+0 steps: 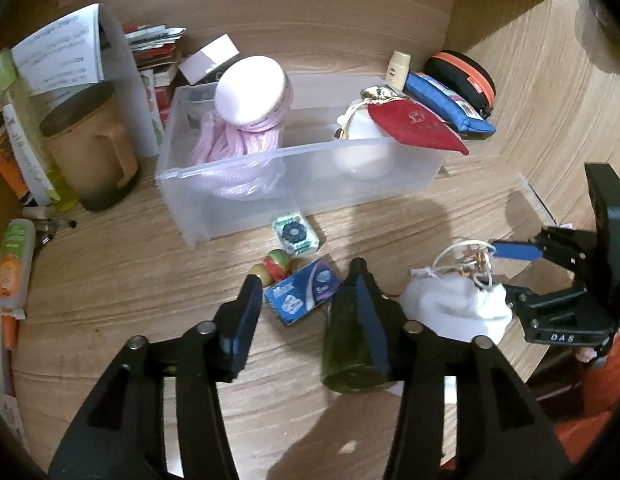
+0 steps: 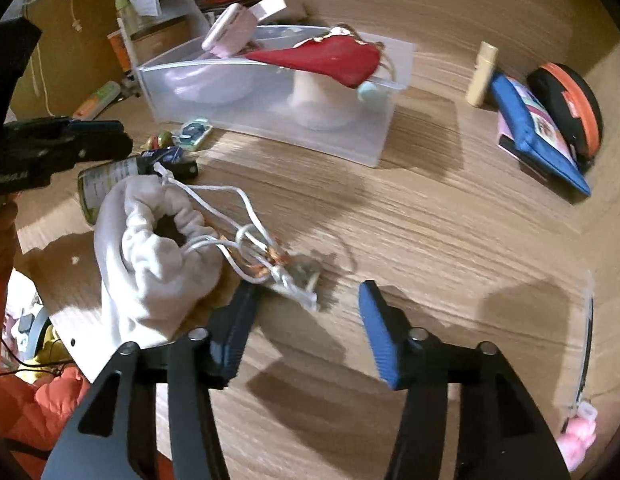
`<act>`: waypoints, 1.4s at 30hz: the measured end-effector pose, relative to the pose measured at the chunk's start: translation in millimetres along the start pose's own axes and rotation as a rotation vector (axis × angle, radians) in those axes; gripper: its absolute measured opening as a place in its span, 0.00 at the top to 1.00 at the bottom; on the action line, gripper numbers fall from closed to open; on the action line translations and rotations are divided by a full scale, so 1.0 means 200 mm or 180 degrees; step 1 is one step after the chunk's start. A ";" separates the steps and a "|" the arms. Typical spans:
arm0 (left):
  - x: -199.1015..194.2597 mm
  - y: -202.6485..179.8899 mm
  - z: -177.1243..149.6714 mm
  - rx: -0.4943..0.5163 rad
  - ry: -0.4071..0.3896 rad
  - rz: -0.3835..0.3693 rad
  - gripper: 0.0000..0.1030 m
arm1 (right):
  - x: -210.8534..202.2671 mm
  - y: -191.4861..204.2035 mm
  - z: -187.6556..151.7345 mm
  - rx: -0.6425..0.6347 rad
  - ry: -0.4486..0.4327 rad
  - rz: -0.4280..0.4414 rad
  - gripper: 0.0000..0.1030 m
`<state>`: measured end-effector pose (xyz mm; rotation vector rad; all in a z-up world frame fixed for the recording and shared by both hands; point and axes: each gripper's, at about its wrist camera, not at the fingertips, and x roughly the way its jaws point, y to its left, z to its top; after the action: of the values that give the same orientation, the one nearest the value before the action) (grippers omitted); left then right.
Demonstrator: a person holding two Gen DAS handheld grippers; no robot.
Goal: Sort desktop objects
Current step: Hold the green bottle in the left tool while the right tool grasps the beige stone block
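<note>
Right wrist view is showing the right gripper (image 2: 306, 320) standing wide open and empty, its left finger touching the drawstrings of one white pouch (image 2: 150, 248) lying just ahead-left on the bench (image 2: 430, 220). The left gripper (image 1: 302, 300) is also gaping, holding nothing, over one blue packet (image 1: 304, 290). One clear bin (image 1: 270, 168) is waiting beyond.

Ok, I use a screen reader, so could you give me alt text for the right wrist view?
The open right claw hovers over a wooden desk, beside a white drawstring pouch whose cords trail toward it. Behind stands a clear plastic bin with a red pouch draped over its rim; the left claw enters at left.
</note>
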<state>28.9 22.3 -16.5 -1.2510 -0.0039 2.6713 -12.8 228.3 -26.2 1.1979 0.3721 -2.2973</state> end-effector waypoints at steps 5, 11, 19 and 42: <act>-0.02 0.06 -0.04 -0.0065 -0.0005 0.0229 0.52 | 0.04 0.01 0.06 0.0029 -0.0005 -0.0020 0.50; 0.00 0.20 -0.09 -0.0296 0.0182 0.0268 0.52 | 0.05 -0.05 0.07 0.0194 -0.0014 -0.0140 0.50; -0.14 0.11 -0.11 -0.0198 -0.0001 -0.0110 0.52 | 0.03 -0.11 0.05 0.0308 -0.0063 -0.0209 0.67; 0.14 0.02 -0.09 -0.0028 0.0278 -0.0049 0.59 | 0.01 -0.11 0.04 0.0359 0.0031 -0.0144 0.68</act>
<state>25.2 22.4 -48.9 -1.3635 -0.0129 2.6042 -32.4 241.5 -23.3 1.2677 0.2787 -2.3795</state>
